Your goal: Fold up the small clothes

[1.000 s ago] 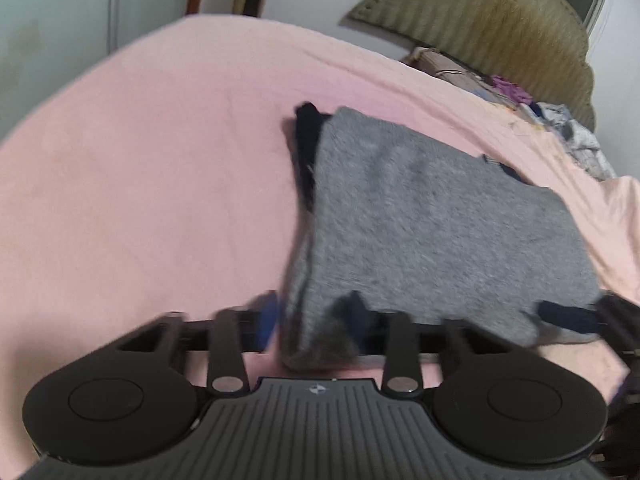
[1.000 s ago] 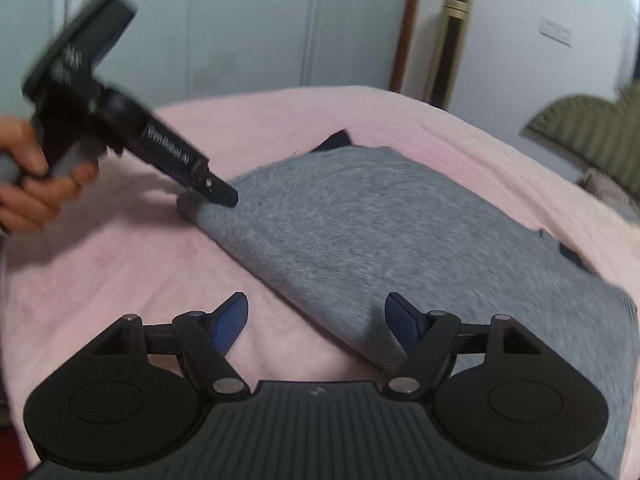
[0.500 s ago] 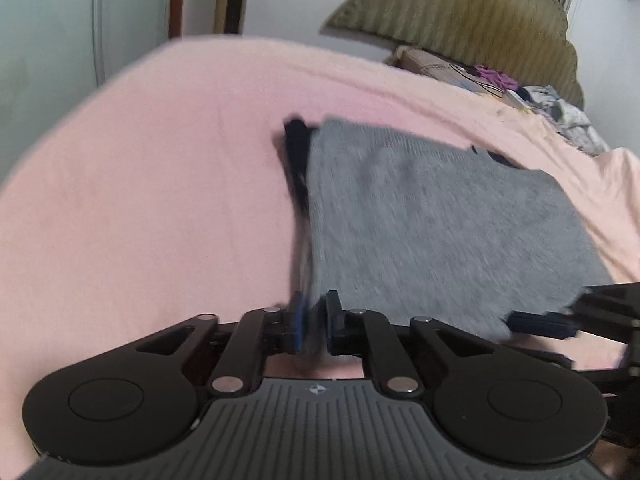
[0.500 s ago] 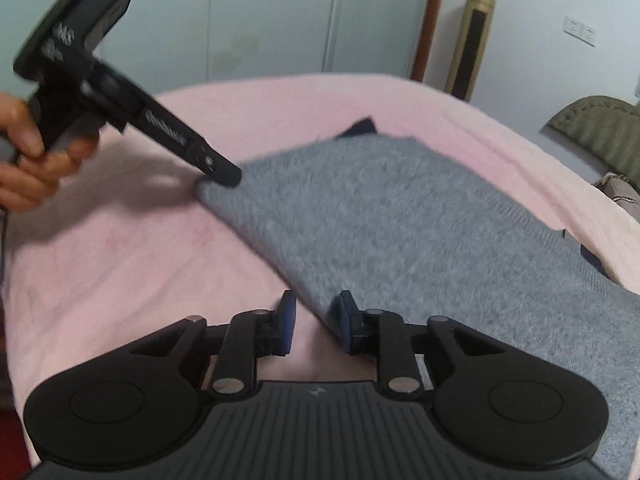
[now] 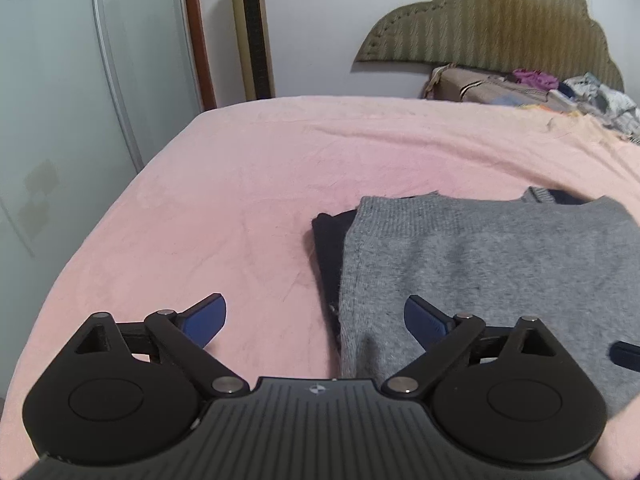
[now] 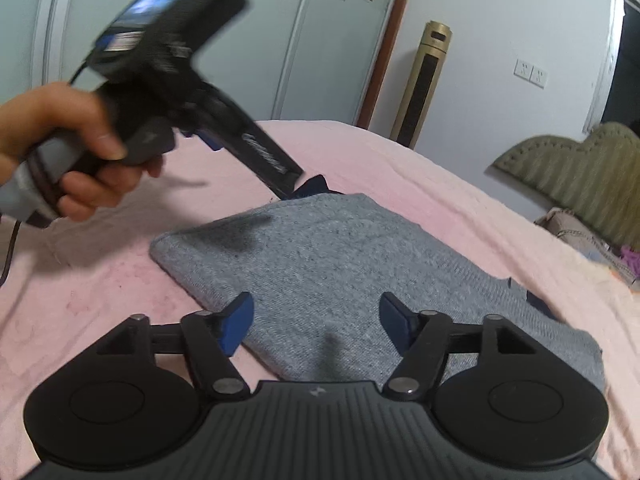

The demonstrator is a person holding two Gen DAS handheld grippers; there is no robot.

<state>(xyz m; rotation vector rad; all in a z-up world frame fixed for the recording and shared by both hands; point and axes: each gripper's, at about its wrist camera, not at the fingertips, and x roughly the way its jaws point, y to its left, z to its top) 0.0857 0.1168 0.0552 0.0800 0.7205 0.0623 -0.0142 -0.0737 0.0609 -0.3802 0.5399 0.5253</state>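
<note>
On the pink bed (image 5: 224, 184), toward its near side, the grey sweater (image 5: 492, 264) lies folded into a flat rectangle, with a dark navy garment (image 5: 328, 240) showing under its left edge. Left tool (image 5: 316, 316): jaws have just been opening, now spread wide, nothing between the blue pads; it hangs above the sweater's near left corner and the bare sheet beside it. Right tool (image 6: 314, 318): jaws have also just been opening, released, poised over the near edge of the knit without pinching it. In the right wrist view the person's hand (image 6: 68, 152) grips the left tool's handle, blurred. Judgement: this fold looks finished and both tools are letting go. Risks from here: (1) the knit is thick and springy, so the top layer could creep open once nothing presses on it; (2) a pad snagging the loose weave while pulling away would drag the corner and skew the rectangle; (3) the navy piece underneath sticks out past the grey edge, so any later grab at that side could catch both layers and pull the stack askew. Cannot tell whether the far edge is lined up; it is partly out of view.
</note>
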